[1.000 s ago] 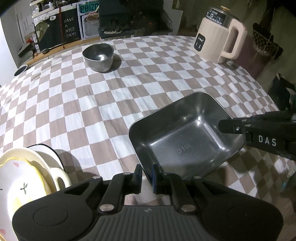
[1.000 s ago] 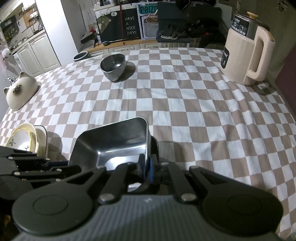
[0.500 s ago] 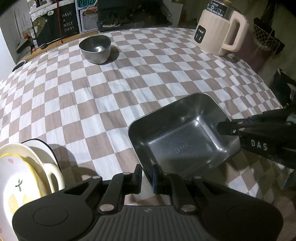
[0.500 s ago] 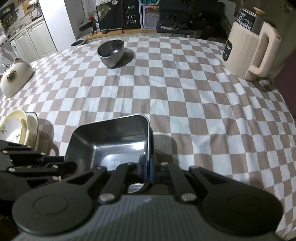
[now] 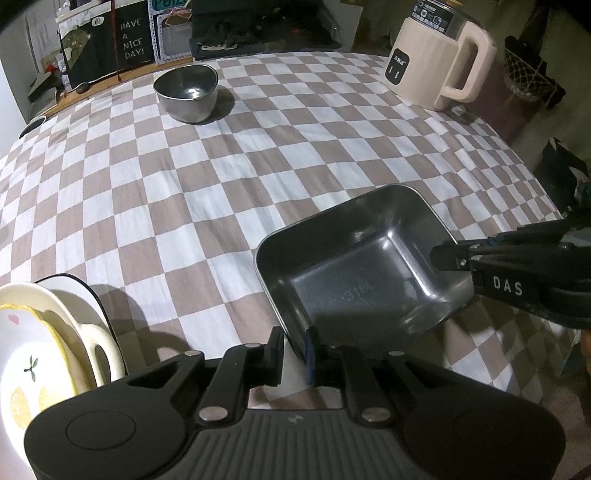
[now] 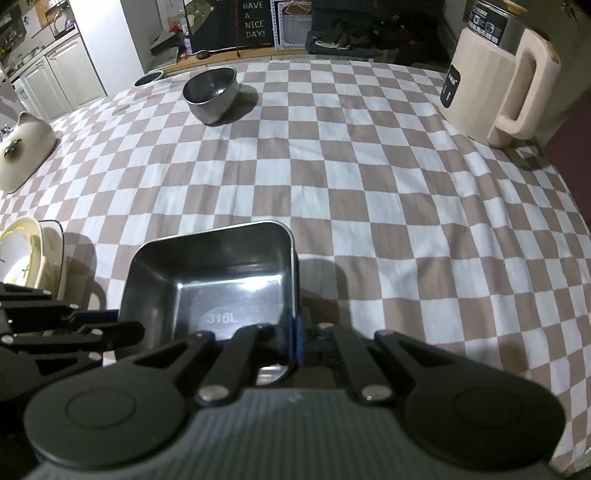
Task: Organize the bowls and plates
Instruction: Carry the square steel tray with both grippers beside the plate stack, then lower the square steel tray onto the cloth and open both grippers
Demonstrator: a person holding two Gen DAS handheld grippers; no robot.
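Rectangular steel tray (image 5: 364, 266) on the checkered tablecloth (image 5: 207, 192), its right wall pinched by the right gripper (image 6: 291, 341); left gripper (image 5: 293, 349) opening astride the near-left rim; stacked plates (image 5: 44, 347) at left; steel bowl (image 5: 186, 92) far behind.

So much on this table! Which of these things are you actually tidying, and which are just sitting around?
Being tidied: square steel tray, round steel bowl, cream plates stacked at the left.

Just sitting around: cream electric kettle, cat-shaped dish, "Have a nice day" sign.
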